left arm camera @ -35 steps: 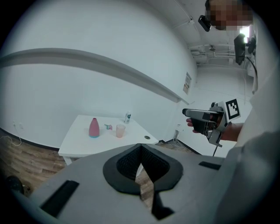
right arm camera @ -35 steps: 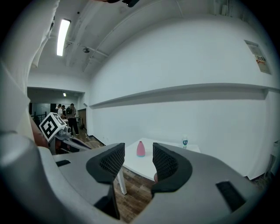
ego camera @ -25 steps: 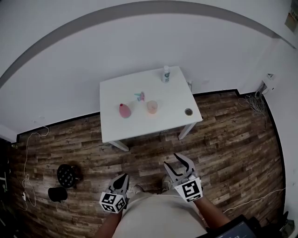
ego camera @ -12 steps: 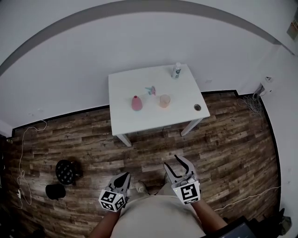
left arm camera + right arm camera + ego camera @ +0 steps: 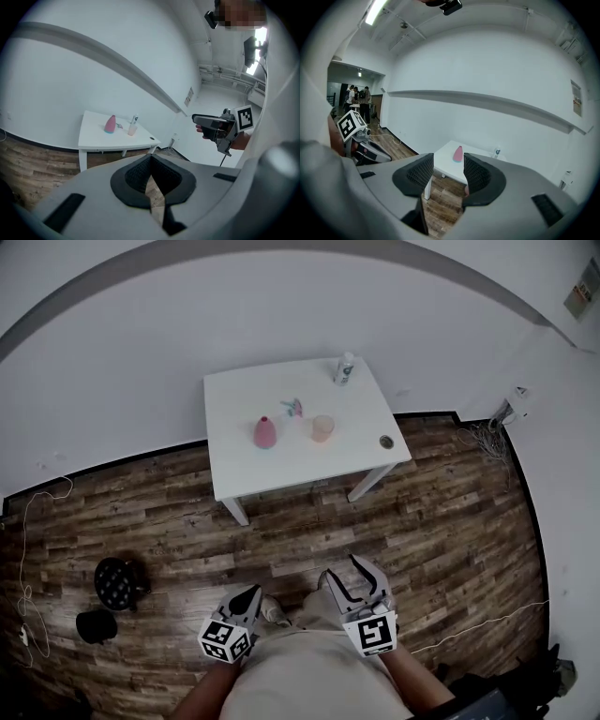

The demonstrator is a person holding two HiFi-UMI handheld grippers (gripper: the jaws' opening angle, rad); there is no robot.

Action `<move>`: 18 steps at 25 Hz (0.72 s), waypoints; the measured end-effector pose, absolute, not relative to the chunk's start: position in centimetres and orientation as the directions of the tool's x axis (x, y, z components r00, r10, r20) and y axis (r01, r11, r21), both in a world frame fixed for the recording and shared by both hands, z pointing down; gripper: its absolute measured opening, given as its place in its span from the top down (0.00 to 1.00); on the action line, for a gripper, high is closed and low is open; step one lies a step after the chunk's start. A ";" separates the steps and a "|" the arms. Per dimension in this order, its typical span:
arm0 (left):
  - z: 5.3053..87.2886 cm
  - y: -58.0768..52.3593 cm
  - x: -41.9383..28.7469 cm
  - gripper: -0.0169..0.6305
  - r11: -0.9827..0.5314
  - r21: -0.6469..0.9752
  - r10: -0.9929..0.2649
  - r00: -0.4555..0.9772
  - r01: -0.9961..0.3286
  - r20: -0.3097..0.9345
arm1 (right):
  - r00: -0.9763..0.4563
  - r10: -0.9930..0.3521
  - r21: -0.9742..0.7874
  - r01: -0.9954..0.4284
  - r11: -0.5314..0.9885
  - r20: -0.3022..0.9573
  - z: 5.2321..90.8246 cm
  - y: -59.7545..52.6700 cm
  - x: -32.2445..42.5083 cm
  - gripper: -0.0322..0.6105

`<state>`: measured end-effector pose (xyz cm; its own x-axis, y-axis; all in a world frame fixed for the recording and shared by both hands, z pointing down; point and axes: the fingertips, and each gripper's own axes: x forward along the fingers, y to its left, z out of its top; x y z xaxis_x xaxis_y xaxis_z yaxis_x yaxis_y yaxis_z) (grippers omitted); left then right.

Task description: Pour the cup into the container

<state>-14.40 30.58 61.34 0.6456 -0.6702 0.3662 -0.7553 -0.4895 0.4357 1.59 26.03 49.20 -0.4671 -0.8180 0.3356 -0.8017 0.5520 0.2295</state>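
The left gripper (image 5: 247,596) is held at the near left above the wooden floor (image 5: 141,512), its jaws closed with nothing between them. On the white table (image 5: 281,474), far from both grippers, a pink vessel (image 5: 265,432) stands upright, with the pale cup (image 5: 322,428) to its right, not touching it. The right gripper (image 5: 345,568) is held at the near right, its jaws partly apart and empty.

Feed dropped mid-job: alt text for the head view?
A person stands on a wood floor, short of a white table, holding the left gripper shut and the right gripper open, both empty. The table holds a pink vase, a peach cup, a white bottle and a small ring.
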 end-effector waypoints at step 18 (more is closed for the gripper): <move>59.2 29.2 -11.5 0.96 -0.380 0.387 -0.760 0.522 -0.840 0.387 | -0.564 -0.779 0.262 -0.736 0.625 0.273 47.8 24.7 5.2 0.63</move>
